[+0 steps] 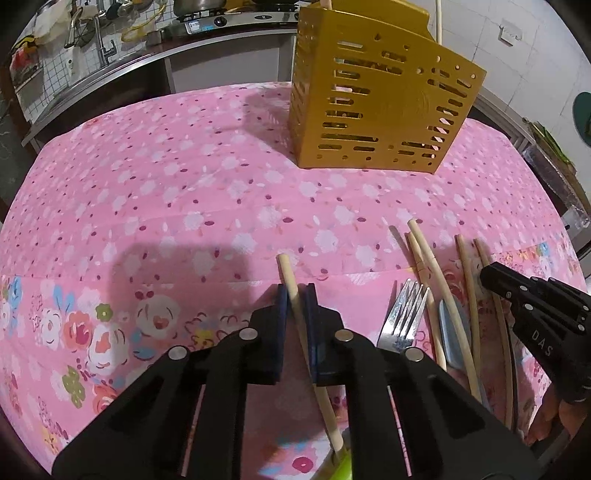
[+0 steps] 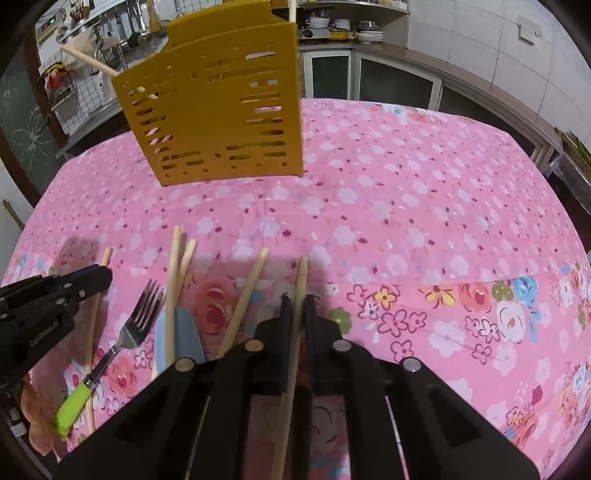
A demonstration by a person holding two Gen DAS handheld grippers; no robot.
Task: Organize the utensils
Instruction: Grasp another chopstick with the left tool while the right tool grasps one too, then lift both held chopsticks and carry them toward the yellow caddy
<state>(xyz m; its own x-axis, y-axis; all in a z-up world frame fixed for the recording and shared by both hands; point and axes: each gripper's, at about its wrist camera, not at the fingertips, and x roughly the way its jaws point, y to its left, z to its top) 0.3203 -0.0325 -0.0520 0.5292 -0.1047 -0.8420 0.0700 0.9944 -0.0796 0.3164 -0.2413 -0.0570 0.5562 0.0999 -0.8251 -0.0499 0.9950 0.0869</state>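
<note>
A pale wooden chopstick (image 1: 286, 269) lies on the pink floral tablecloth (image 1: 166, 192), and my left gripper (image 1: 296, 295) is shut on it near its tip. My right gripper (image 2: 298, 306) is shut on another chopstick (image 2: 302, 273). Between the two lie several more chopsticks (image 2: 173, 277), a fork (image 2: 144, 314) with a green handle and a blue-grey utensil (image 2: 184, 332). A yellow slotted utensil holder (image 1: 376, 110) stands upright farther back, with chopsticks (image 2: 88, 61) sticking out of it. In the left wrist view the right gripper (image 1: 491, 277) shows at the right edge.
A kitchen counter with a tap (image 1: 103, 48) and a stove (image 1: 207, 22) runs behind the table. Cabinets (image 2: 388, 81) line the back wall. A person's hand (image 2: 33, 417) shows at the lower left of the right wrist view.
</note>
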